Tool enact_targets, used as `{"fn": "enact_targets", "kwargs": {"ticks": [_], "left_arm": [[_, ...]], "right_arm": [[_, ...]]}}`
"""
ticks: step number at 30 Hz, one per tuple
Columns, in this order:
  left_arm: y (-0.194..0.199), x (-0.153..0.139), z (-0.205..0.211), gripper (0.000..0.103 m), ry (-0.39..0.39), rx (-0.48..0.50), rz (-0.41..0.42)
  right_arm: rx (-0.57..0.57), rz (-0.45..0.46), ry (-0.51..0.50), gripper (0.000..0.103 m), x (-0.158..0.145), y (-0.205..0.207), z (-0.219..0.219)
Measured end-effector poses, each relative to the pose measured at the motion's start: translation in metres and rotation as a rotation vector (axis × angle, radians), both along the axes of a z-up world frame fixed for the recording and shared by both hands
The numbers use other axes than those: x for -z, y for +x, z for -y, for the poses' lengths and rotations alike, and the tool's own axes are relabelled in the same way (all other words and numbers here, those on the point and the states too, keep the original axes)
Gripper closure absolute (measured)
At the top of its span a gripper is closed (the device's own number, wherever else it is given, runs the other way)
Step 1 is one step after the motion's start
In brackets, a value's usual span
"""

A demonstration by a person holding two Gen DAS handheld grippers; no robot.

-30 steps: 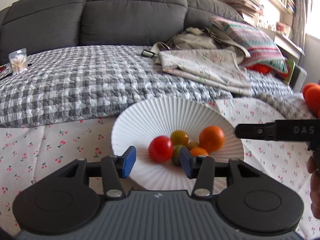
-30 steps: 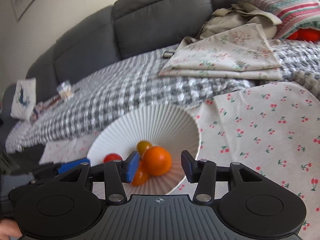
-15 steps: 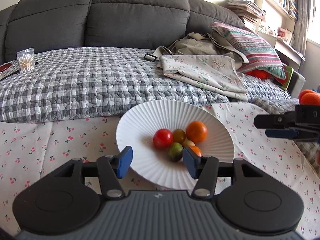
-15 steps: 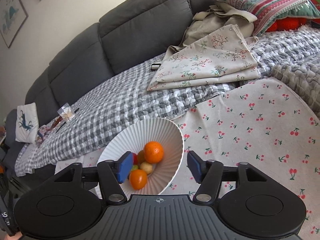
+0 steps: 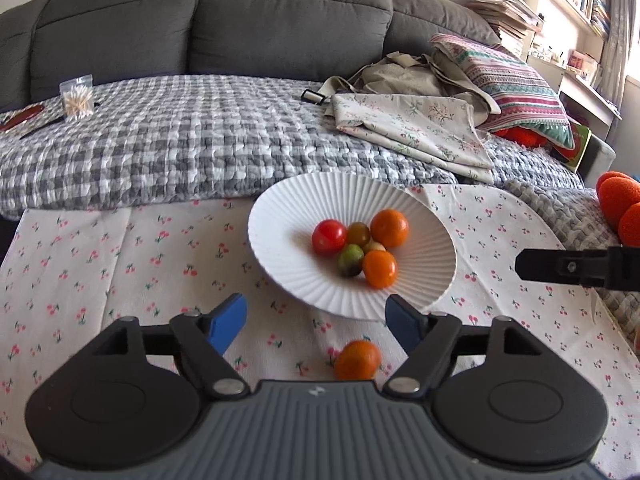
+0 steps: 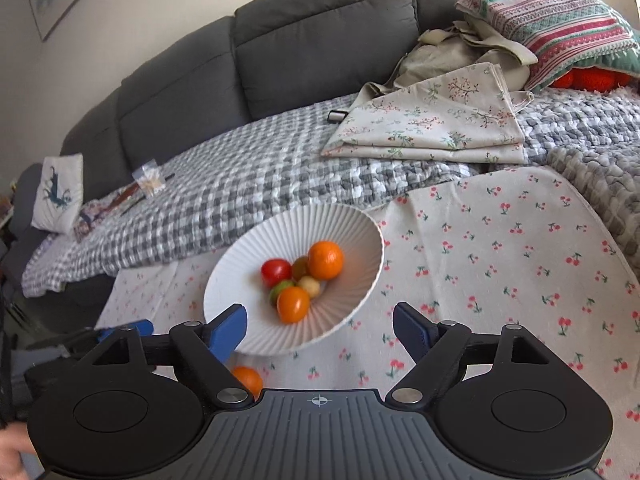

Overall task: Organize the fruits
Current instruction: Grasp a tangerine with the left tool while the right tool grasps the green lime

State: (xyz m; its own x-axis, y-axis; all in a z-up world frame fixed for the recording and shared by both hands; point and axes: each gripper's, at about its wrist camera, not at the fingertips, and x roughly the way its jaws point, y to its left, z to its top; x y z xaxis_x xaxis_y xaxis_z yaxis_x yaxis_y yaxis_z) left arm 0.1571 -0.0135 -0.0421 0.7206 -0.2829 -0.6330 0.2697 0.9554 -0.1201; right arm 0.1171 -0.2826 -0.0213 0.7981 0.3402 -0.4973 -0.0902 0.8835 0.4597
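Note:
A white ribbed bowl (image 5: 424, 280) (image 6: 248, 256) rests on the cherry-print cloth (image 5: 120, 248) and holds several small fruits: a red tomato (image 5: 329, 237), two orange ones (image 5: 389, 228) (image 5: 379, 268) and some greenish ones. One orange fruit (image 5: 357, 360) (image 6: 248, 380) lies loose on the cloth, just in front of the bowl. My left gripper (image 5: 315, 322) hovers near it; its jaws are opening and hold nothing. My right gripper (image 6: 320, 330) is back from the bowl, jaws opening, with nothing between them. Part of the right gripper shows at the right edge of the left wrist view.
A grey sofa (image 5: 280, 24) sits behind with a checked blanket (image 5: 180, 140), folded floral cloth (image 5: 416, 132), a striped pillow (image 5: 516, 80) and a bag of cotton swabs (image 5: 77, 98). Orange foam balls (image 5: 618, 204) are at the right edge.
Both grippers have pulled back and up from the bowl, and their jaws have spread wider. A loose orange fruit on the cloth has come into view in front of the bowl.

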Motion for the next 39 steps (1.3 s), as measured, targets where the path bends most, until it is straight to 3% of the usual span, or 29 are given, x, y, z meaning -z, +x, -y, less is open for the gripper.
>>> {"fn": "enact_targets", "kwargs": {"ticks": [13,26,33,38,39], "left_arm": [[-0.024,0.001,-0.007,0.011,0.005,-0.007,-0.044],[-0.019,0.022,0.000,0.010,0.037,0.025,-0.069],[-0.001,0.038,0.007,0.014,0.010,0.059,-0.076],[0.013,0.055,0.018,0.026,0.033,0.091,-0.079],[0.014,0.058,0.019,0.033,0.035,0.094,-0.084]], "right_arm": [[-0.025,-0.028,0.016,0.018,0.004,-0.030,-0.005],[-0.022,-0.083,0.055,0.014,0.022,-0.037,-0.003],[-0.046,-0.106,0.033,0.014,0.029,-0.036,-0.012],[-0.051,-0.122,0.016,0.014,0.034,-0.033,-0.015],[-0.050,-0.125,0.017,0.014,0.035,-0.032,-0.015]]}}
